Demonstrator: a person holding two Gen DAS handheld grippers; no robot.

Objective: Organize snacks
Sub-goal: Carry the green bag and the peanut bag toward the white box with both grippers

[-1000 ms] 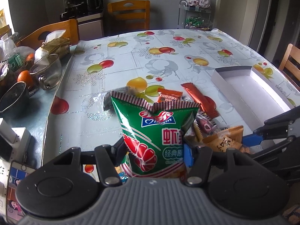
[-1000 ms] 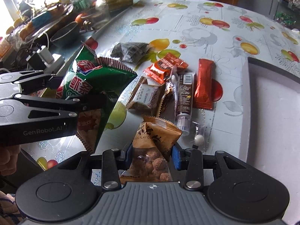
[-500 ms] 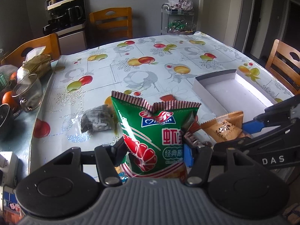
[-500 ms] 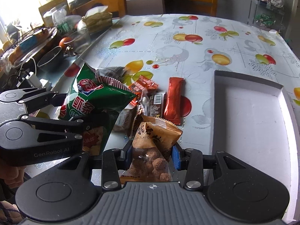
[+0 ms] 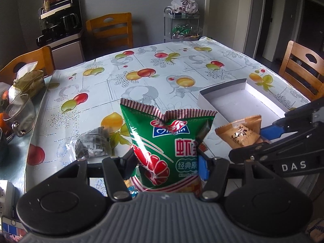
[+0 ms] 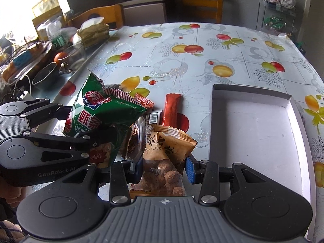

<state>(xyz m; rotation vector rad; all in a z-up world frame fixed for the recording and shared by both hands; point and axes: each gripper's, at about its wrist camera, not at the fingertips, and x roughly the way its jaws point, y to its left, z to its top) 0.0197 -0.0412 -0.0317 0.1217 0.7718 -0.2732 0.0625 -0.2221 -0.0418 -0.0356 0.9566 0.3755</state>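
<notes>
Lift complete: left gripper [image 5: 165,165] pinches the green shrimp-chip bag [image 5: 168,141], right gripper [image 6: 163,165] the tan nut packet [image 6: 166,154], both apparently raised clear toward the empty white cardboard tray [image 6: 251,129].

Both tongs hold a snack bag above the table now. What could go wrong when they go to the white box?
1. The left tongs pinch only the bottom of the green shrimp chips bag; the puffy bag could slip or tip over.
2. The right tongs hold the brown snack pouch right beside the left tongs, so both could collide on the way to the white box.
3. A low pass may drag the orange stick pack.
</notes>
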